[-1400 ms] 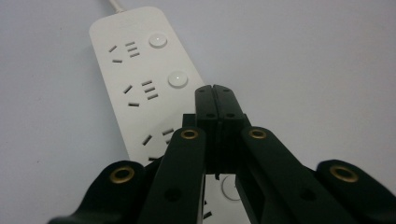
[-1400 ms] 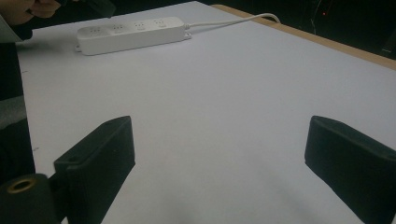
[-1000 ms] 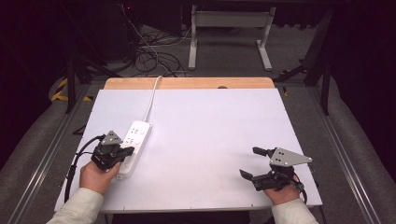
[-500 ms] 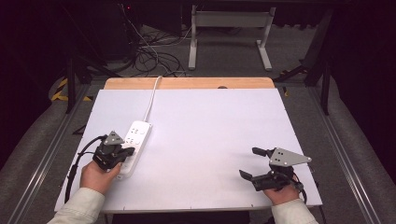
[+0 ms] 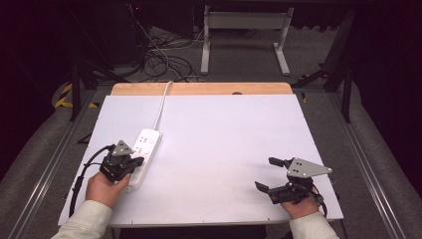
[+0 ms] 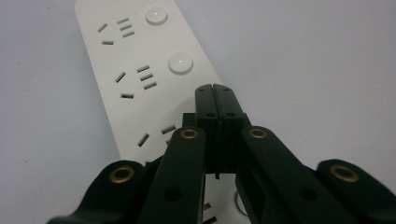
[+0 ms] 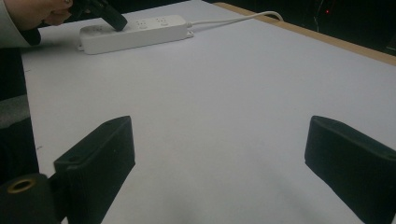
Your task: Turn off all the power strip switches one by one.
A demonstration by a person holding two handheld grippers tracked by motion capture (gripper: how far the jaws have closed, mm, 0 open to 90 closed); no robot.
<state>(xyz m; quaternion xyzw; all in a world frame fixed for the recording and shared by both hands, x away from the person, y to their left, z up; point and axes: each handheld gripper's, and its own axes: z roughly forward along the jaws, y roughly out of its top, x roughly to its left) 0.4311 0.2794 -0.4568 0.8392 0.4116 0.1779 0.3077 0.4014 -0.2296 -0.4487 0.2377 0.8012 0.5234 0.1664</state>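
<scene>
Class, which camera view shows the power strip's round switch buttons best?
The left gripper view: the power strip lies close, two round buttons plain beside its sockets. The high view shows the strip small; the right gripper view shows it far off, side-on.

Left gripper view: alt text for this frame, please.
The left gripper, jaws shut together, has its tip over a white power strip lying on a white table, beside a row of round buttons and socket slots.

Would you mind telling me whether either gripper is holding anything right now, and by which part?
Nothing is held. The left gripper is shut with its tips over the white plastic power strip; the right gripper is open above the table.
</scene>
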